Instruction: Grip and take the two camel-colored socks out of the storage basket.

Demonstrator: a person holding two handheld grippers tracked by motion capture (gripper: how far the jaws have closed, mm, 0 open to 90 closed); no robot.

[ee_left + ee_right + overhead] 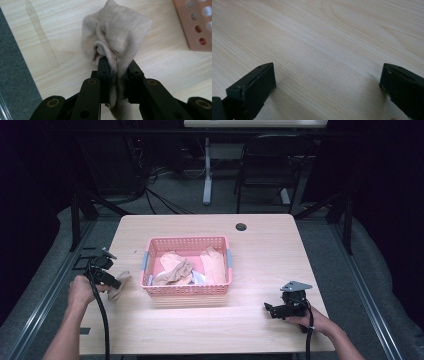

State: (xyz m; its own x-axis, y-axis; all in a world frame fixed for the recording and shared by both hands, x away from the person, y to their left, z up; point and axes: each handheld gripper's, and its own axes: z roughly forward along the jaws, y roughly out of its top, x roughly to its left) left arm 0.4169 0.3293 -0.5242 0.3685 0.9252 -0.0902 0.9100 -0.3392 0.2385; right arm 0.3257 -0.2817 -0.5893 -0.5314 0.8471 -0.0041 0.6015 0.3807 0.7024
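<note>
Left tongs (117, 72) clamp beige sock (117, 32) left of pink basket (186, 290), likely sorting; right tongs (327, 87) wide apart, holding nothing, over bare table (260, 325).

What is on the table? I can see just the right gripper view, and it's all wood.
Observer: A pink basket sits mid-table, to the left of your right tool.
Operator: Is anything inside it?
Observer: Yes, several beige cloths, and something pale blue in among them.
Operator: What is the other hand doing?
Observer: The left tool is shut on a beige sock, just outside the basket's left side, on the tabletop.
Operator: Is my tool holding anything?
Observer: No, it is open, low over bare wood.
</note>
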